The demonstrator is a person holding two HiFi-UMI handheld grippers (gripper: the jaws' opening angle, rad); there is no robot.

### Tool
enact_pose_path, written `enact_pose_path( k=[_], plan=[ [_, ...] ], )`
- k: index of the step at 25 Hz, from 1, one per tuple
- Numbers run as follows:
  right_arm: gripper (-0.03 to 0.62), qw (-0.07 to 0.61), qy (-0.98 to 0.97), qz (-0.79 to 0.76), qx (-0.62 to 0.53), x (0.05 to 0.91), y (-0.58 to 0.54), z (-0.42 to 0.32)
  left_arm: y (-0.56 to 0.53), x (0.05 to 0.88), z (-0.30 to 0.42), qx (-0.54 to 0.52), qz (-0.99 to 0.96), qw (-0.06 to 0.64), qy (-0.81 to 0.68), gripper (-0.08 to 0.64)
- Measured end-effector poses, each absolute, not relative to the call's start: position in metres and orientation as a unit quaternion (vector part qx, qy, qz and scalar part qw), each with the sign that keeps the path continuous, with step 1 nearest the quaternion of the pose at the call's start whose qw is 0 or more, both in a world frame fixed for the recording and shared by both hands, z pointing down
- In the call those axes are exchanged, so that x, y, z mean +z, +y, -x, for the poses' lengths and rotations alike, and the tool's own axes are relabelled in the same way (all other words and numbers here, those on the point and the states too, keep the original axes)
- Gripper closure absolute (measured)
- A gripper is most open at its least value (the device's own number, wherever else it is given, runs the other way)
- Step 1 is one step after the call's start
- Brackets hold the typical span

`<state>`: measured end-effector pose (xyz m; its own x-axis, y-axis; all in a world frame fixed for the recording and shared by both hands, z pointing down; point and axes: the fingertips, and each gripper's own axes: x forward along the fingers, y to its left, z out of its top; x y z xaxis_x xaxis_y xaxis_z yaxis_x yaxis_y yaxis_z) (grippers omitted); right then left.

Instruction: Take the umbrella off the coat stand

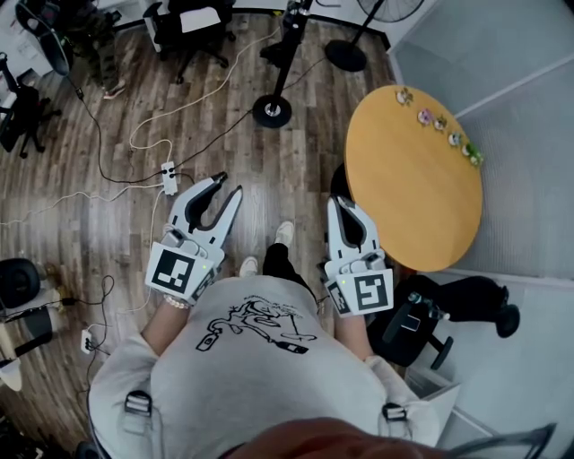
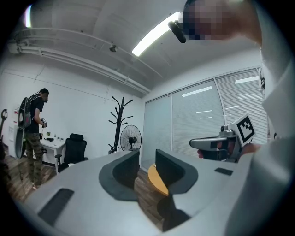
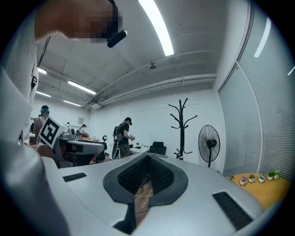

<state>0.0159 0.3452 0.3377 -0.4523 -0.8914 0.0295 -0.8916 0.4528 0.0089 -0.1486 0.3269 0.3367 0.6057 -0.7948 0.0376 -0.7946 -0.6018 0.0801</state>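
Note:
The black coat stand [image 3: 183, 126] rises far ahead against the white wall, also in the left gripper view [image 2: 120, 122]; its round base [image 1: 272, 111] sits on the wood floor. I cannot make out an umbrella on it at this distance. My left gripper [image 1: 228, 185] points level toward it, its jaws a narrow gap apart with nothing between them [image 2: 147, 168]. My right gripper [image 1: 344, 208] is held alongside at the same height, its pads [image 3: 148, 159] meeting at the tip, empty.
A round orange table [image 1: 413, 179] with small potted plants [image 1: 439, 121] stands right of my path. A floor fan [image 3: 209, 144] is beside the stand. Cables and a power strip [image 1: 169, 177] lie on the floor. Office chairs [image 1: 193, 27] and a person [image 2: 34, 124] are at the left.

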Motion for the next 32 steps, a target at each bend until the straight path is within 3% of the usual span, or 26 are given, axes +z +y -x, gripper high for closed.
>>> enact_pose_path(
  k=[32],
  plan=[
    [0.577, 0.0, -0.852, -0.524, 0.002, 0.323, 0.195, -0.143, 0.176, 0.319, 0.025, 0.012, -0.893, 0.035, -0.448, 0.445]
  ],
)
